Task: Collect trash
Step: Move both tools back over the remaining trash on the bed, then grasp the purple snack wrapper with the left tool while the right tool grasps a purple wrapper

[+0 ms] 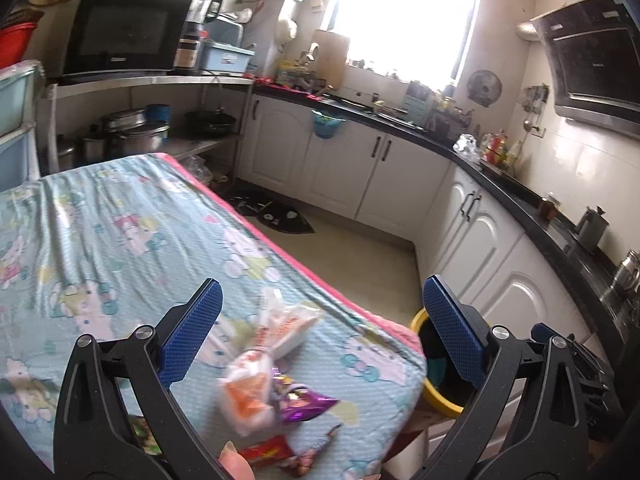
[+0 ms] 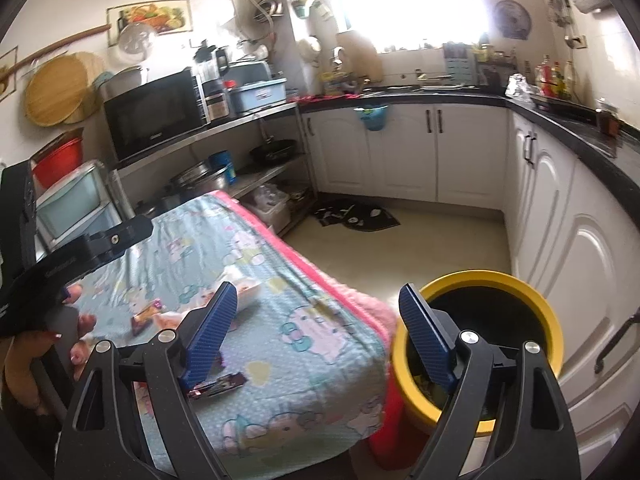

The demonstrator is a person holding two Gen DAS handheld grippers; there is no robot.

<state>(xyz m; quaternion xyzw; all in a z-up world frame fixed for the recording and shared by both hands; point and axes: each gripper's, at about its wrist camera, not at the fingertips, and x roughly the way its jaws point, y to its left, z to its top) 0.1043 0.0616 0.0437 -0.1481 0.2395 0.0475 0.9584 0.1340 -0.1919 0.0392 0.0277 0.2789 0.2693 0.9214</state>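
Both grippers, left (image 1: 322, 320) and right (image 2: 318, 316), have jaws spread wide, holding nothing. Crumpled orange, white and purple snack wrappers (image 1: 272, 376) lie on the cartoon-print cloth-covered table (image 1: 100, 220), beside a yellow-rimmed round bin (image 2: 476, 280) on the floor.

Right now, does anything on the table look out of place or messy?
Yes. Snack wrappers lie loose on the tablecloth near its front corner: an orange and white bag, a purple wrapper touching it, and a red wrapper at the edge. They belong in the yellow bin beside the table. Nothing looks spilled or broken.
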